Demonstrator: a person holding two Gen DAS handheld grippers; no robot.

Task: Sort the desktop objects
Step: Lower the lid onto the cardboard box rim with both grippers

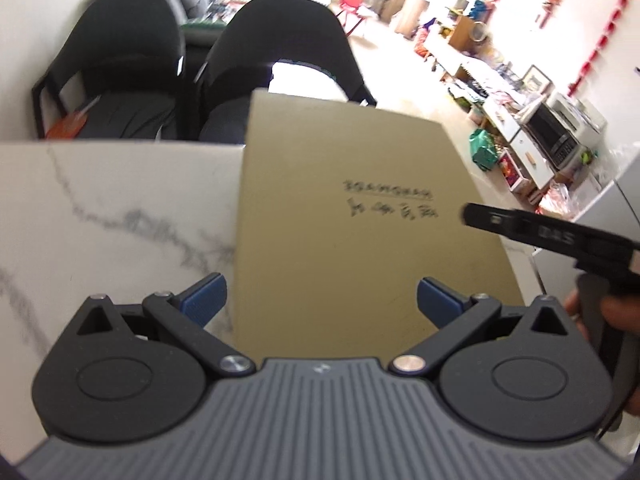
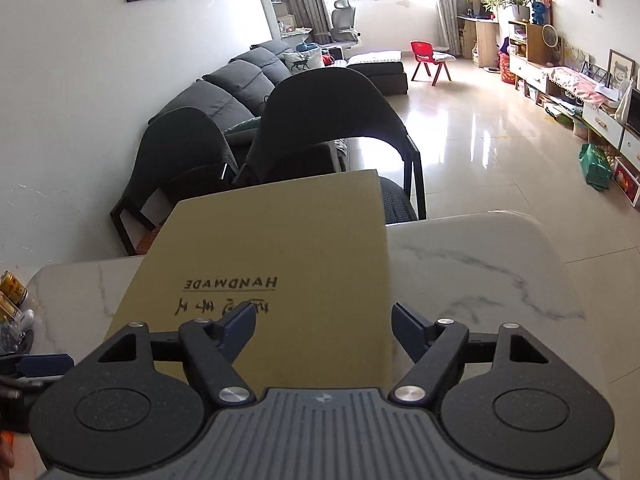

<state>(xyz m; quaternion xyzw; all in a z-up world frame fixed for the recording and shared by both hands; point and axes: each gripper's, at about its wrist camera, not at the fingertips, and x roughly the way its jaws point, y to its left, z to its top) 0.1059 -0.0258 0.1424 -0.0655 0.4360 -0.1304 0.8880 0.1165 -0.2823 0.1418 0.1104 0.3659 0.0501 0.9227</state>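
A tan kraft book (image 2: 280, 256) marked HANDMADE lies flat on the marble counter (image 2: 480, 264), its far end overhanging the far edge, long axis running away from both tongs. Left tongs (image 1: 322, 300) and right tongs (image 2: 324, 324) are both spread and empty. Each straddles one long edge at the near end; neither looks nearer. No container is visible; cans (image 2: 10, 292) stand at the counter's left end.

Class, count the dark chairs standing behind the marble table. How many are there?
2. One chair stands right behind the tan notebook; the other chair is to its left, nearer the wall. More may be hidden.
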